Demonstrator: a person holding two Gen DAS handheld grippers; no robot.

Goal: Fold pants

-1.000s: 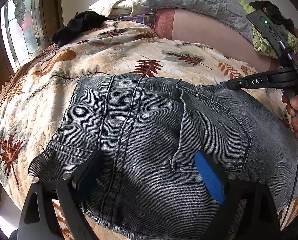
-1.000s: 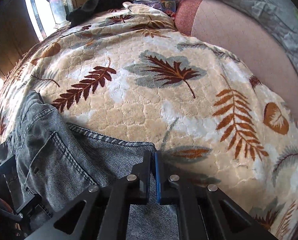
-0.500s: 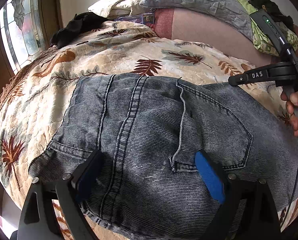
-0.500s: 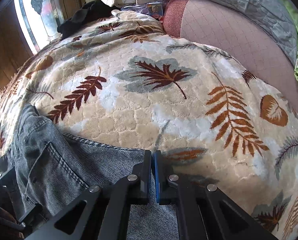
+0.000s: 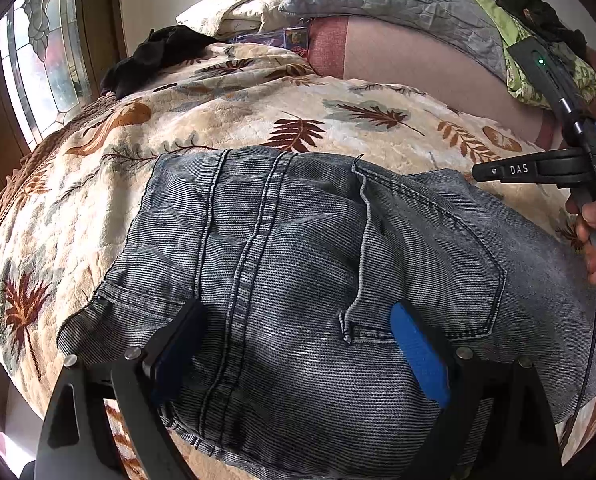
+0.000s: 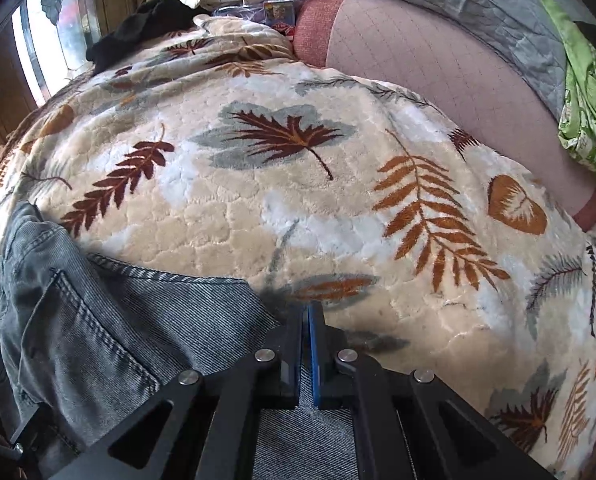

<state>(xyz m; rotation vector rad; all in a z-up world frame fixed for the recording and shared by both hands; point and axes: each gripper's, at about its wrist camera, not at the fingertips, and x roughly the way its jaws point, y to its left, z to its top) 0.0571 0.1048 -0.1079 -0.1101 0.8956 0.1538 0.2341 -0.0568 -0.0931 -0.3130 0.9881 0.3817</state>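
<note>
**Jeans on the leaf blanket, one hem pinched**

A leaf-patterned blanket covers the bed; grey denim jeans lie folded on it, back pocket facing up; the left tongs spread wide over the denim; the right tongs are pressed together on the jeans' edge.

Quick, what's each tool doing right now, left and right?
Left tool: open, over the jeans, gripping nothing.
Right tool: shut on the jeans' edge.
</note>
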